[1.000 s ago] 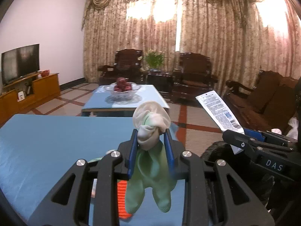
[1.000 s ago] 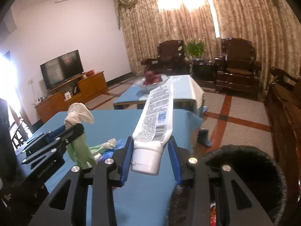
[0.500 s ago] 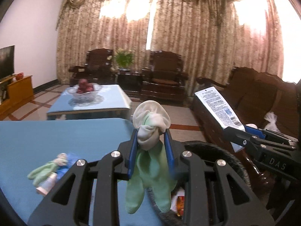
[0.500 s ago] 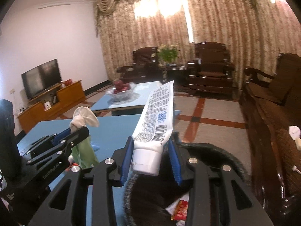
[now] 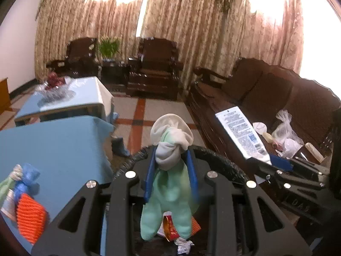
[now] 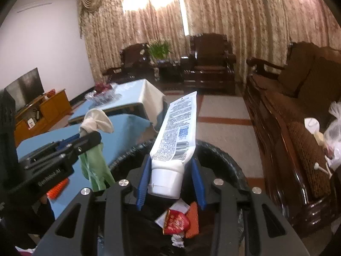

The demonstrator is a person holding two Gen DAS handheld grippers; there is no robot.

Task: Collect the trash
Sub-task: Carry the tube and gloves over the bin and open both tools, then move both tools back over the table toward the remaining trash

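My left gripper (image 5: 170, 162) is shut on a pale green and white glove (image 5: 170, 183), held over the black bin (image 5: 221, 160); the glove's fingers hang into it. My right gripper (image 6: 170, 170) is shut on a white printed tube (image 6: 174, 145), cap end down, above the same bin (image 6: 223, 155). The bin holds red and orange wrappers (image 6: 179, 221) and crumpled paper. The left gripper and glove (image 6: 93, 162) show at left in the right wrist view. The tube (image 5: 240, 132) shows at right in the left wrist view.
The blue-clothed table (image 5: 53, 147) is at left with an orange knitted item (image 5: 29, 219) and a blue and green bundle (image 5: 23, 179). A dark wooden sofa (image 5: 277, 106) with plastic bags stands right. A coffee table (image 6: 125, 98) with a fruit bowl is beyond.
Both grippers have moved right, off the blue table and over the black bin, and tipped down. The bin's contents now show. Both still hold their items.
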